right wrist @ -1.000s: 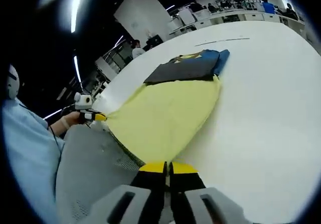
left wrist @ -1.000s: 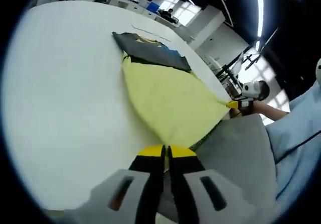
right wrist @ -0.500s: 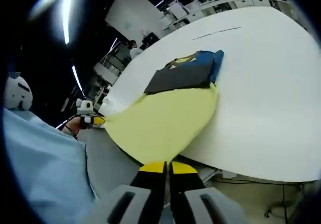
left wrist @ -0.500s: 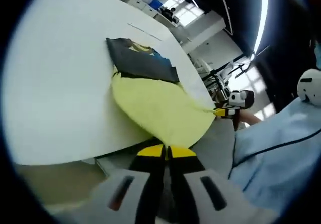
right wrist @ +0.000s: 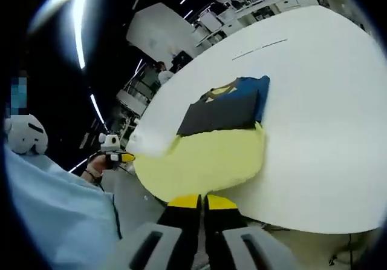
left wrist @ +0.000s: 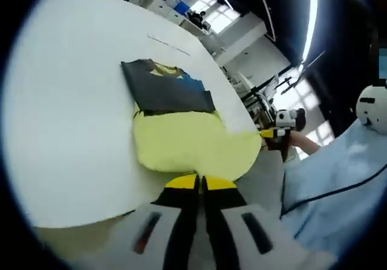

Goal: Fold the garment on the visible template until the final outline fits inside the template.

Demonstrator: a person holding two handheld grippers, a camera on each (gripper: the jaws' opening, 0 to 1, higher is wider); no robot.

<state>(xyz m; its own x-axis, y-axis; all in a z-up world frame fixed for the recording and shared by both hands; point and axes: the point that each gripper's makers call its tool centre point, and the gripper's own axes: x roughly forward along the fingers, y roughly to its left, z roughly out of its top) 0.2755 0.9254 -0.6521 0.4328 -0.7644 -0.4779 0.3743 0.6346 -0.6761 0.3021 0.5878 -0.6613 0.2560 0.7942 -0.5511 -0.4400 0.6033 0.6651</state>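
While the garment [left wrist: 181,134] lies across the white table [left wrist: 66,118], its yellow part hangs toward the near edge and the dark part with a blue patch sits flat further in. The left claw [left wrist: 199,182] is pinched together on the yellow hem at the table edge. Same deal in the right gripper view: the right claw [right wrist: 201,200] is clamped on the yellow cloth [right wrist: 205,161] too. Each claw also shows off to the side in the other's view, gripping a stretched corner. A person's light blue sleeve [right wrist: 54,221] is close by.
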